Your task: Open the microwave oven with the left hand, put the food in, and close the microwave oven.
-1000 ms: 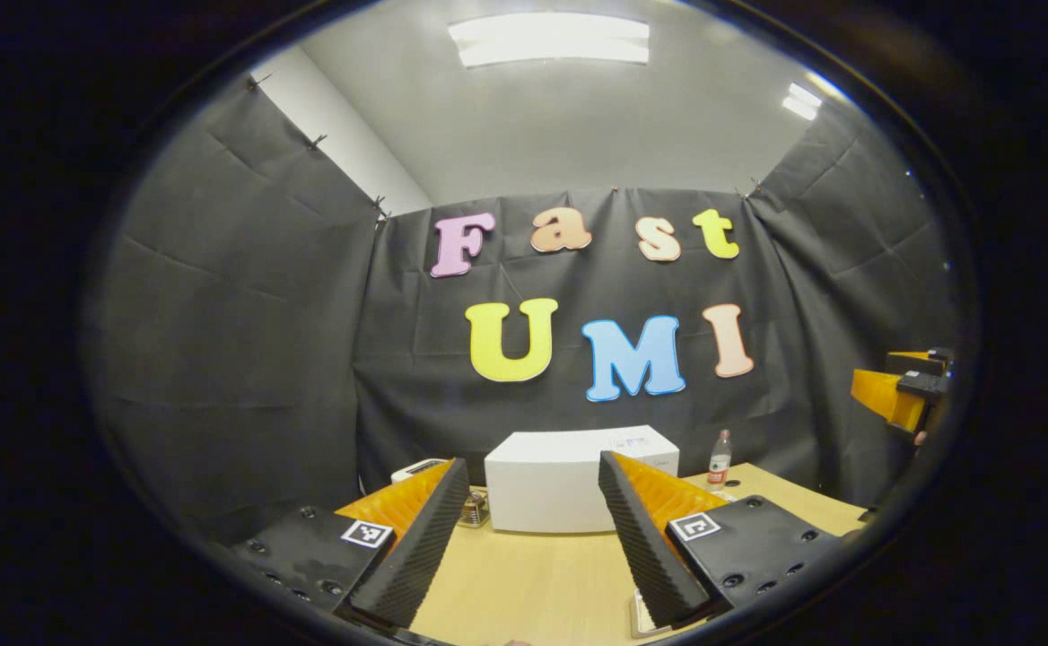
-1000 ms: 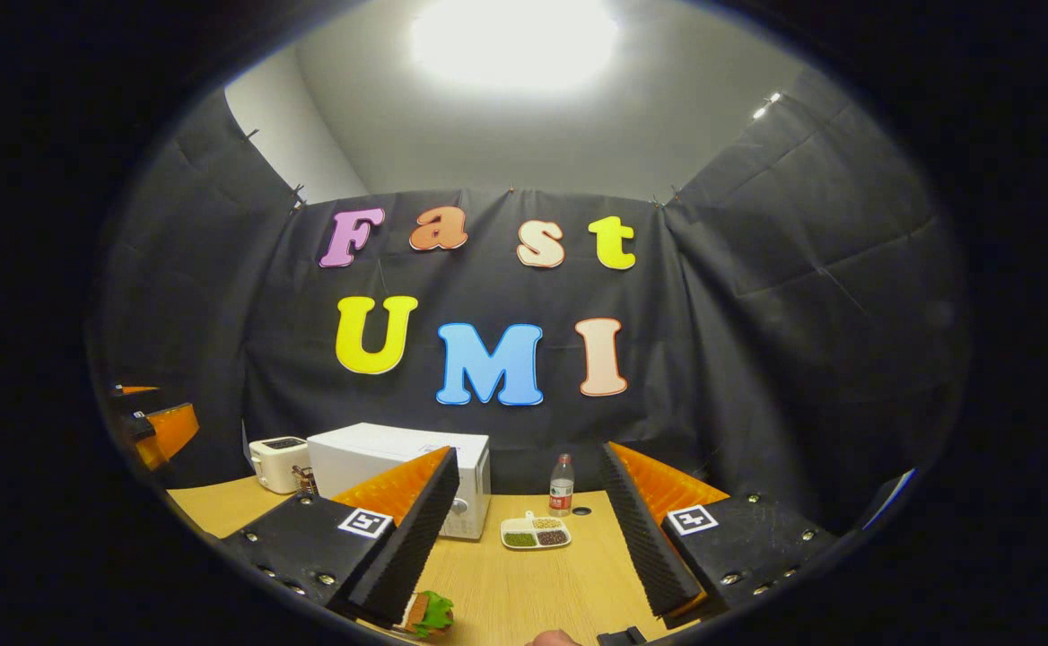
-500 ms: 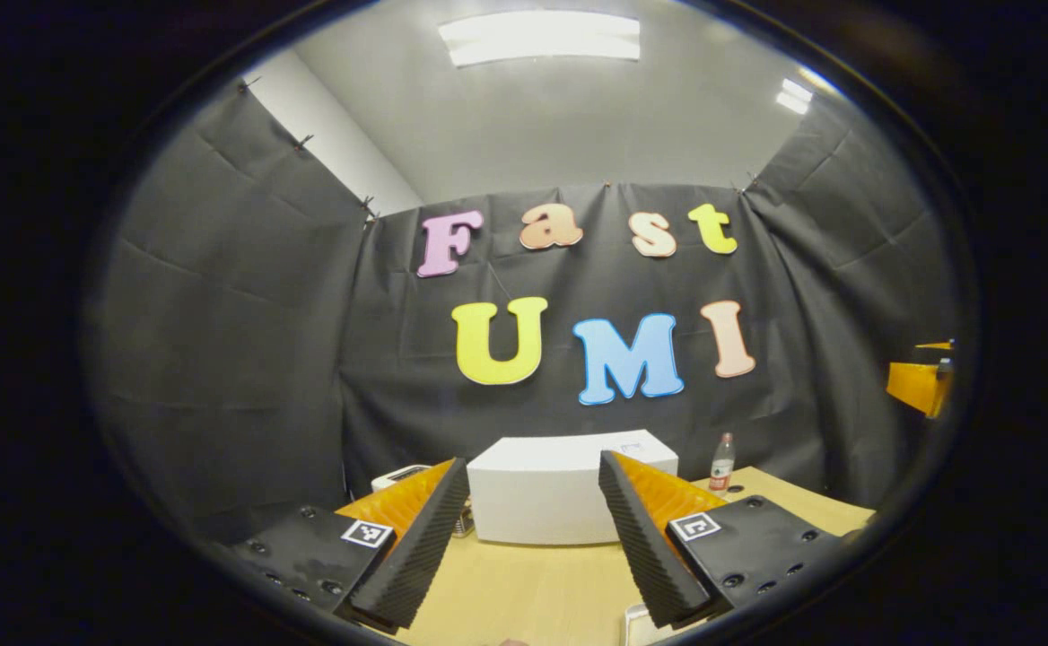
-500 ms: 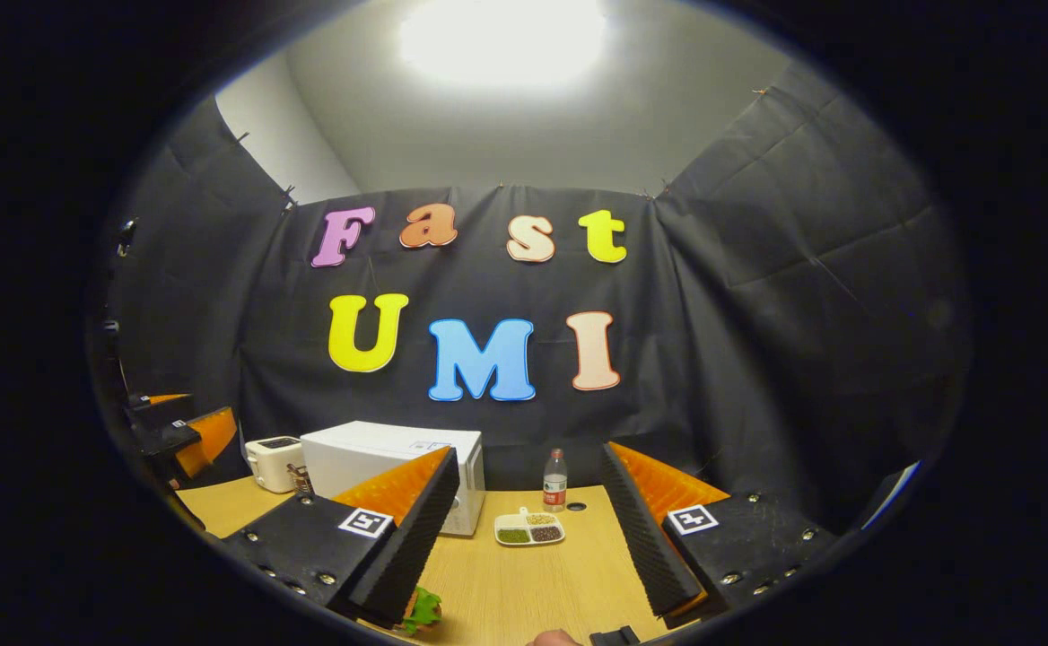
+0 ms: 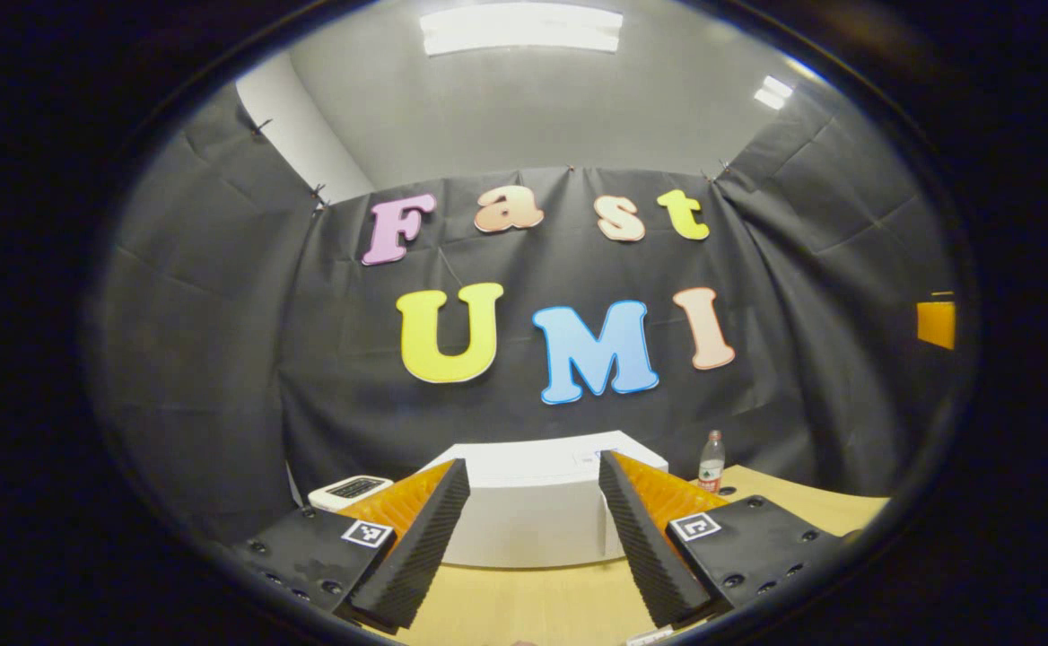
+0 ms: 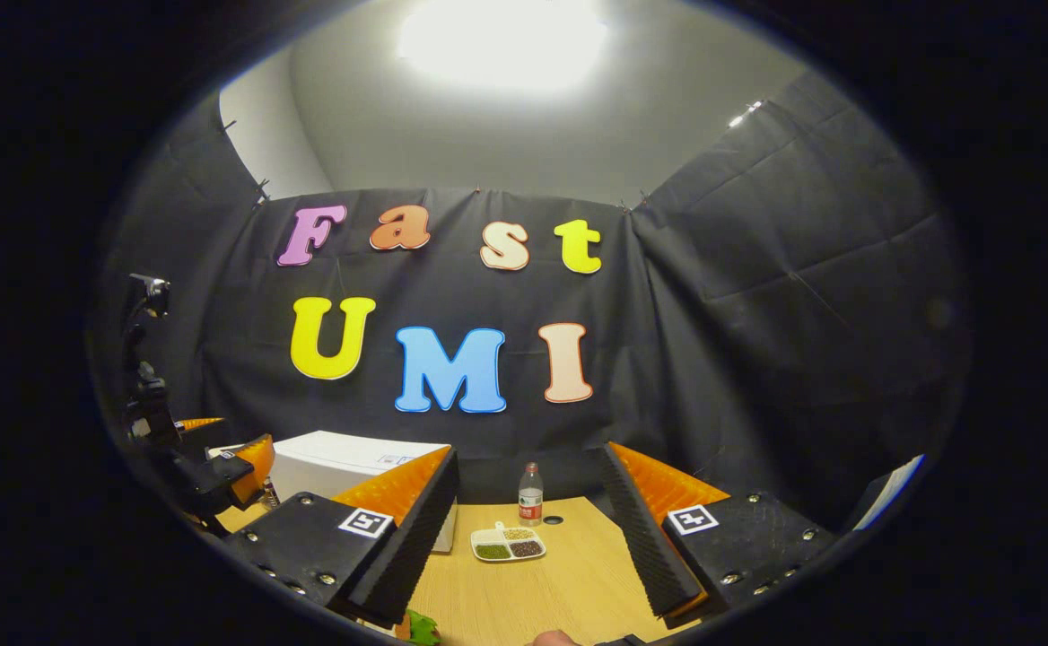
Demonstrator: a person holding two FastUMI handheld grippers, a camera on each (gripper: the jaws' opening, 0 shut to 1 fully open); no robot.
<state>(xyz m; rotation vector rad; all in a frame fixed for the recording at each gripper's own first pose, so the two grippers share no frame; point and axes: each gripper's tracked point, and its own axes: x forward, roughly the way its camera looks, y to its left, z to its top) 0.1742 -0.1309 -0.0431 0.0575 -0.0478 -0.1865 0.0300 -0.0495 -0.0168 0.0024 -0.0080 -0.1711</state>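
The wooden desk [image 6: 524,592] carries the white microwave oven [image 5: 533,520], door closed. Right of the microwave stand a bottle [image 6: 530,494] and divided snack dish [image 6: 508,544]. Before it, left gripper [image 5: 533,547] and right gripper [image 6: 528,538] hold fingers wide, empty. Leafy food [image 6: 421,628] lies nearest.

Smooth, matt white microwave oven [image 5: 542,516] on a light wood-grain table [image 6: 533,592]; clear plastic bottle [image 6: 530,494]; creased matt black cloth wall [image 6: 757,341].
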